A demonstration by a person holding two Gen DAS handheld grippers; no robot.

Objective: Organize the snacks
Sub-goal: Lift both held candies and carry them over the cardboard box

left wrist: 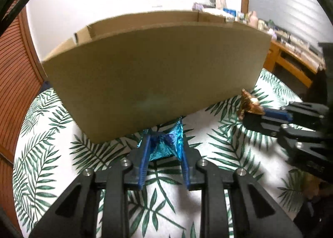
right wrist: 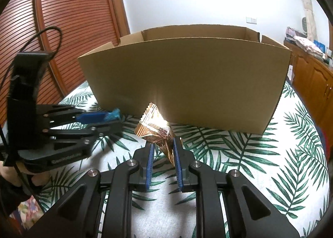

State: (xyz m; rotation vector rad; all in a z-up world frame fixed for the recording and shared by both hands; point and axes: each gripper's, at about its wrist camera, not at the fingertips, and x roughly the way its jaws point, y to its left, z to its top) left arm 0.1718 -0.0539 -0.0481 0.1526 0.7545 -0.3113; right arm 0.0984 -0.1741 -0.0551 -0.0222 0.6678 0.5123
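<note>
My left gripper (left wrist: 164, 144) is pinched on a blue foil snack (left wrist: 166, 144), held just near the cardboard box (left wrist: 154, 75) wall. My right gripper (right wrist: 163, 146) clamps a gold foil snack (right wrist: 156, 127) to its right, above the leaf-print cloth (right wrist: 249, 165), in front of the open box.

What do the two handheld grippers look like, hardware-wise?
Both match: the left gripper and right gripper have matte black angular linkages with triangular cutouts, silver pivot pins and ribbed blue fingers. Seen from the right wrist, the left one has faint white lettering, an upright black mount and a looping black cable.
</note>
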